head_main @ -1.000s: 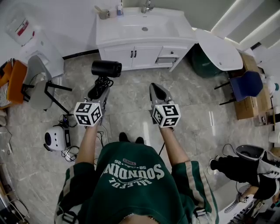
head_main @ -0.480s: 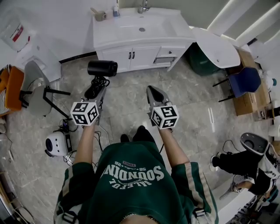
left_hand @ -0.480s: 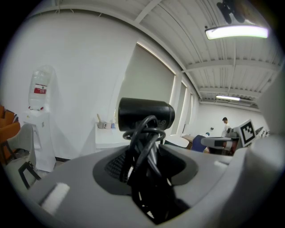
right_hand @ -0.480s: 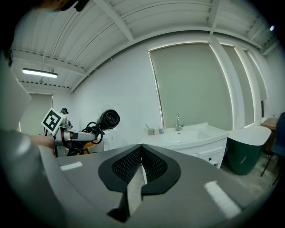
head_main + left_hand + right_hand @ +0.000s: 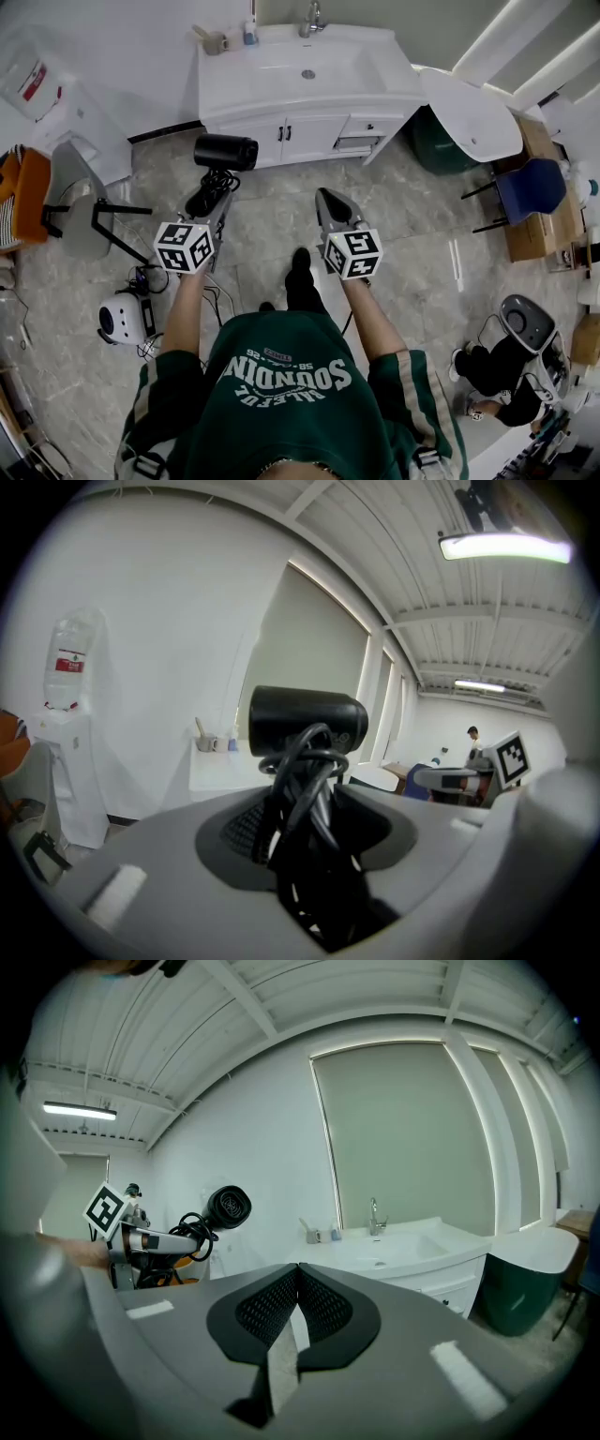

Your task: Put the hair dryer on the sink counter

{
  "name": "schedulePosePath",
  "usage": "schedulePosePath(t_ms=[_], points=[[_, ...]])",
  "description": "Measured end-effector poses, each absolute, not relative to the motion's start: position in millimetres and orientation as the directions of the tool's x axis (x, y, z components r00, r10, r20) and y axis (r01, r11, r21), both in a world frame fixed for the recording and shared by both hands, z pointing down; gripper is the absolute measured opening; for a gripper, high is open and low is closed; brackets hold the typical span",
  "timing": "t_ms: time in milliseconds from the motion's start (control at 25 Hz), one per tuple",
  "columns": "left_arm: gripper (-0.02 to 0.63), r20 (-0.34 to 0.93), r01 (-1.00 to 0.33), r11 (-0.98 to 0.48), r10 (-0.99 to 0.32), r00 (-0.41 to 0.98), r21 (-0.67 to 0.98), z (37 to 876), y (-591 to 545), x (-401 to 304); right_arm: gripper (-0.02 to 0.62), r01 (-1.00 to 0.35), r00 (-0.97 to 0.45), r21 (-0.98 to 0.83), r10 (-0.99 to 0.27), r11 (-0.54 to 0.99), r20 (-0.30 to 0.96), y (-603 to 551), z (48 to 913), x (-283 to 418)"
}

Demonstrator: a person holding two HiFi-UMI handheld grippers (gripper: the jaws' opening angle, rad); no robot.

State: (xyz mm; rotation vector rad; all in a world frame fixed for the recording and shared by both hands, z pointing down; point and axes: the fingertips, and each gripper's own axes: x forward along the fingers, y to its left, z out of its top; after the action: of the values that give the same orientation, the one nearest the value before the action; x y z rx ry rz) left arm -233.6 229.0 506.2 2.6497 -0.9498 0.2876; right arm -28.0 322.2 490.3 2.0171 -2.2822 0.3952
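Black hair dryer (image 5: 226, 152): head view; in the air over the floor, just short of the sink counter (image 5: 375, 82), level with its cabinet doors.
Left tongs (image 5: 216, 192): head view; reaching toward the counter's left half and carrying the dryer, barrel lying crosswise beyond the tips.
Right tongs (image 5: 328, 197): head view; just as short of the counter, with nothing in them.
Bare counter space: clear either side of the basin; a cup (image 5: 217, 39) stands at the back left corner.
Left gripper view: jaws spread wide, clamped on the dryer's handle and the bundled cord (image 5: 305, 771), likely gathered so it cannot trail.
Right gripper view: jaws pressed together, empty; free to steady the set-down.
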Motion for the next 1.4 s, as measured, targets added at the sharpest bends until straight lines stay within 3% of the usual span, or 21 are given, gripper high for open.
schedulePosePath(t_ms=[600,1040,1400], points=[[0.232,0.315,-0.734,-0.639,-0.664,0.678,0.230,501,89,-145,0.004,-0.957,-0.261,-0.176,-0.947,0.230,0.187,147,475,80],[0.232,0.319,-0.781,-0.573,-0.713,0.625,0.249,509,25,-122,0.004,-0.936,-0.325,-0.207,-0.923,0.283,0.208,67,493,105],[0.232,0.313,-0.790,-0.561,-0.725,0.613,0.246,519,-102,-108,0.005,-0.941,-0.323,-0.184,-0.921,0.285,0.220,-57,503,117]])
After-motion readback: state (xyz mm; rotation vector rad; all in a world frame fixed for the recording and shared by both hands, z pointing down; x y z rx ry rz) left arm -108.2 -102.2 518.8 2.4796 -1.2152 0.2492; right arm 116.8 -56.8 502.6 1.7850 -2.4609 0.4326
